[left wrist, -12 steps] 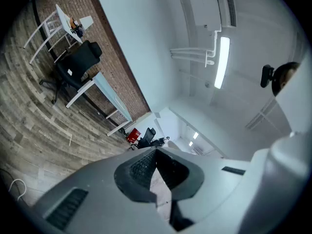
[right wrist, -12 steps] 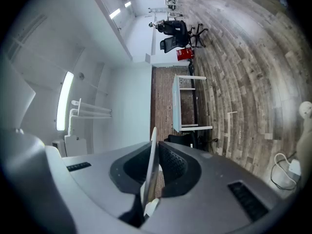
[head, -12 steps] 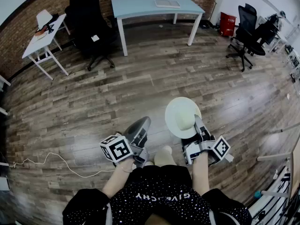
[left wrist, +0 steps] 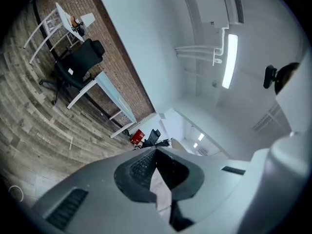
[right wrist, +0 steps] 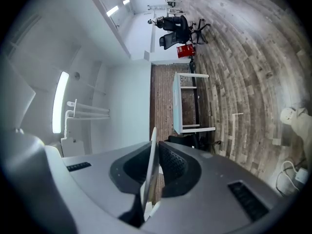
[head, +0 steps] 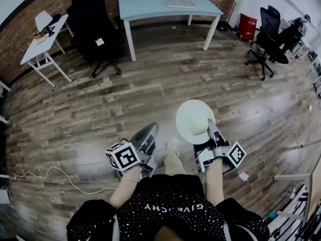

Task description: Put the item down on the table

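Wood-floored room, brick wall; pale blue counter (head: 150, 5) well ahead. Right claw (head: 208, 128) pinching white plate (head: 192, 120) by its rim, mid-air; left claw (head: 149, 133) pressed together, empty. We fear the thin rim slipping free en route

Left gripper (left wrist: 156, 151), fingers (left wrist: 138, 168) pressed together, empty

White round plate (head: 194, 120), shallow, with a raised rim, is held in the air above the wooden floor (head: 100, 99), gripped at its near edge between the jaws of the right gripper (head: 208, 130); its face is turned up in the head view, and it is seen edge-on in the right gripper view. Pale blue table (head: 150, 4) on white legs is noted well apart from it, by the brick wall (head: 30, 9)
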